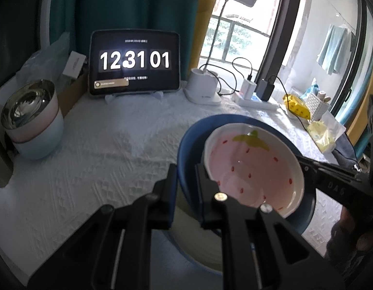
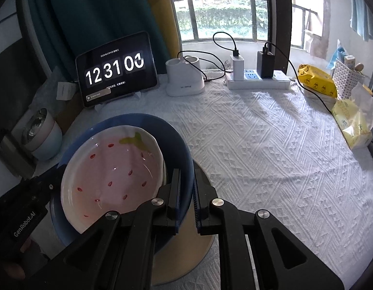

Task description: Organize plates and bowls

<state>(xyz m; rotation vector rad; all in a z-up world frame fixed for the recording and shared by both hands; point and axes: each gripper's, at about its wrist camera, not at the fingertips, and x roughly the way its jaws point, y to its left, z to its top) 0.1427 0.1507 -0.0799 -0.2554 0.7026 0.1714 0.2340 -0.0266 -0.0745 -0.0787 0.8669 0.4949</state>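
Left wrist view: your left gripper (image 1: 185, 183) is clamped on the rim of the blue bowl (image 1: 186, 145), one finger outside the wall and one inside, pads pressed tight on it. The strawberry plate (image 1: 251, 166) (pink inside, white rim, red seeds, green leaf) sits tilted inside the blue bowl, its near edge right against your inner finger. Under the blue bowl there's a pale cream dish (image 1: 198, 249) on the white tablecloth (image 1: 101, 157). Your right gripper (image 1: 305, 164) comes in from the right edge and meets the blue bowl's far rim, tips partly hidden behind the plate. Stacked steel-lined bowls (image 1: 31, 118) stand well apart at the left, a tablet clock (image 1: 135, 62) and lamp base (image 1: 202, 87) stand at the back. Right wrist view: your right gripper (image 2: 186, 193) is closed on the blue bowl (image 2: 176, 140) rim on this side too, rim pinched between the ribbed pads. The strawberry plate (image 2: 114, 169) lies tilted inside, leaf end toward the tablet clock (image 2: 116, 70). The left gripper (image 2: 56, 170) reaches in from the left at the opposite rim (exact contact hidden). The cream dish (image 2: 186, 261) shows below the bowl, the power strip (image 2: 259, 79) and yellow packet (image 2: 317, 82) are at the back right, well away.
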